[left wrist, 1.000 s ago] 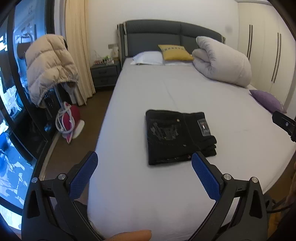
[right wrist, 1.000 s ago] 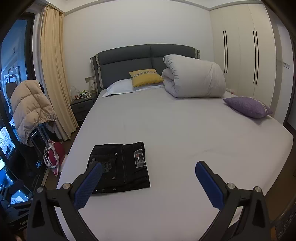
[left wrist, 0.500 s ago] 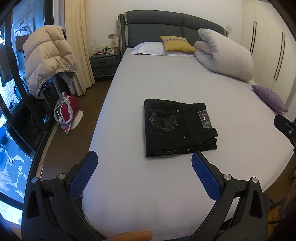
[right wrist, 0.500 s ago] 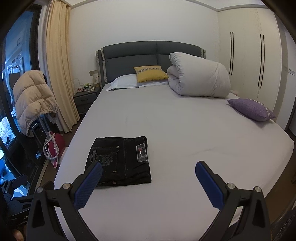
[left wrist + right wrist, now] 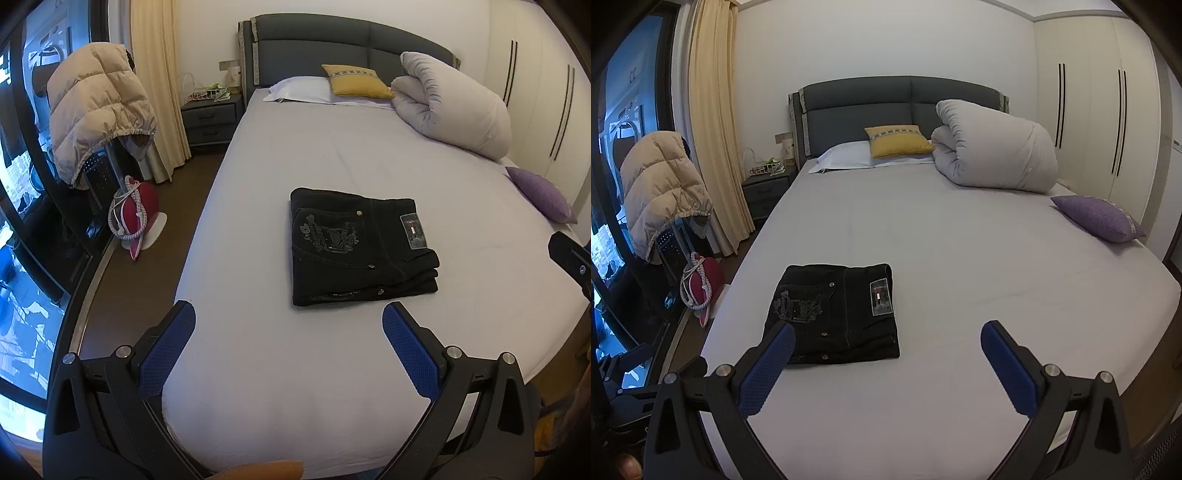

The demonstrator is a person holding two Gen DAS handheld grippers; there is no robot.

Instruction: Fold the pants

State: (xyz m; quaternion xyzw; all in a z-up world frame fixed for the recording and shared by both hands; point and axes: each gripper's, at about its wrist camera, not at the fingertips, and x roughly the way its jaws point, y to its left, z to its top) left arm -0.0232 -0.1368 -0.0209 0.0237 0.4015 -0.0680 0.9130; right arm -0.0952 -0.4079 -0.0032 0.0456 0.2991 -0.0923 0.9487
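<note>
Black jeans (image 5: 360,251) lie folded into a compact rectangle on the grey bed sheet (image 5: 332,369), toward the foot end and nearer the window-side edge; back pocket embroidery and a brand patch face up, stacked layers show at the near edge. Nothing touches them.

Left gripper (image 5: 288,325) hovers above the foot of the bed, tongs spread wide, blue pads empty, pointing at the jeans from just short of them. Right gripper (image 5: 888,338) likewise held over the foot end, tongs spread wide and empty; its left pad overlaps the jeans' near corner in the right wrist view, whether touching cannot be told. A black part of the right gripper shows at the right edge of the left wrist view.

Further up the bed: rolled white duvet (image 5: 993,147), yellow cushion (image 5: 897,140) on a white pillow (image 5: 844,157), dark grey headboard (image 5: 857,107). Purple cushion (image 5: 1097,218) at the far side edge.

Beside the bed: nightstand (image 5: 210,120) with a wire basket (image 5: 205,94) holding small items, too small to tell. Cream curtain (image 5: 713,129), beige puffer jacket (image 5: 98,107) draped over a rack, red iron (image 5: 131,218) on the floor, wardrobe (image 5: 1093,110).
</note>
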